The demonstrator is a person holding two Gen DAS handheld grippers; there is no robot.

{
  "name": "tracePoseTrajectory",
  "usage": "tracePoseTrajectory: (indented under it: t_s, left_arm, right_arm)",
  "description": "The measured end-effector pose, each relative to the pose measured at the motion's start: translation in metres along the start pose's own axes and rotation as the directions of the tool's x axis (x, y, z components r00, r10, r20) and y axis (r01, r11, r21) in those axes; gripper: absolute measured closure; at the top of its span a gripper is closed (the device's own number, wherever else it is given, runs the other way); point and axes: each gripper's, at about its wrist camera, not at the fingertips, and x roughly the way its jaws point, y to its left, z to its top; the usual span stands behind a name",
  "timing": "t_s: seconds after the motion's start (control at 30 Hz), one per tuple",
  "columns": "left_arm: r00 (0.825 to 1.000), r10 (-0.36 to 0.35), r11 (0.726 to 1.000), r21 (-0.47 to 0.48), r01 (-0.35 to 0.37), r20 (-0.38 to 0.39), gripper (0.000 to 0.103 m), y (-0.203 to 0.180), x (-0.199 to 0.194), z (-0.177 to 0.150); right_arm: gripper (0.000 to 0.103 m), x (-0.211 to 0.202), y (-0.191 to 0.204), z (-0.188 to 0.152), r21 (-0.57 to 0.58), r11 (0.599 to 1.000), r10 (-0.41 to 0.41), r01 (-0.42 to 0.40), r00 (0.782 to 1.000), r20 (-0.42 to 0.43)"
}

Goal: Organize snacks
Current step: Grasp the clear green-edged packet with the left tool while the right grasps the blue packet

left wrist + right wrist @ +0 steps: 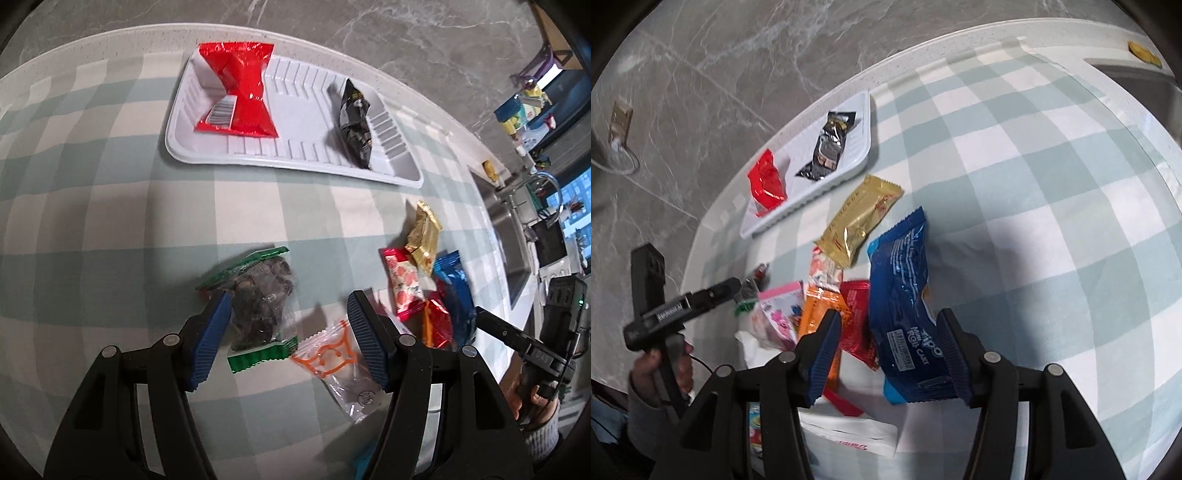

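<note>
The snacks lie in two groups on the checked cloth: a red bag and a black bag already sit in the white tray at the far side, well apart from each other; the rest lie loose near the grippers. The left gripper hangs over a green-edged pack and a clear pack with orange print, its fingers released, neither pad pressing on a pack; the right gripper stands with its jaws apart around the near end of the blue pack, and I cannot tell whether the pads touch it; no grip is visible. Beside the blue pack lie a gold pack, a red pack and an orange one, overlapping. In my judgement the step is picking up; each gripper should centre on one pack only, come down square, close on its middle, and lift clear of its neighbours before crossing to the tray's bare middle.
</note>
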Motion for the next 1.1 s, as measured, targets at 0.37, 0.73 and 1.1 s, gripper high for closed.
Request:
tracePoseTrajectory:
  t_s: [0.37, 0.73, 1.1]
  left_arm:
    - [0.998, 0.024, 0.999, -0.034, -0.025, -0.054, 0.039, 0.010, 0.023, 0.008]
    - [0.999, 0.037, 0.999, -0.006, -0.038, -0.010, 0.071, 0.009, 0.020, -0.003]
    - [0.997, -0.069, 0.997, -0.038, 0.071, 0.037, 0.073, 0.008, 0.002, -0.006]
  right_arm:
    - [0.045, 0.019, 0.009, 0.001, -0.094, 0.993, -0.081, 0.077, 0.996, -0.041]
    - [0.073, 0.022, 0.003, -0.001, -0.112, 0.992, -0.069, 0.062, 0.996, -0.052]
    - [0.073, -0.004, -0.029, 0.004, 0.115, 0.981, 0.157, -0.156, 0.988, 0.003]
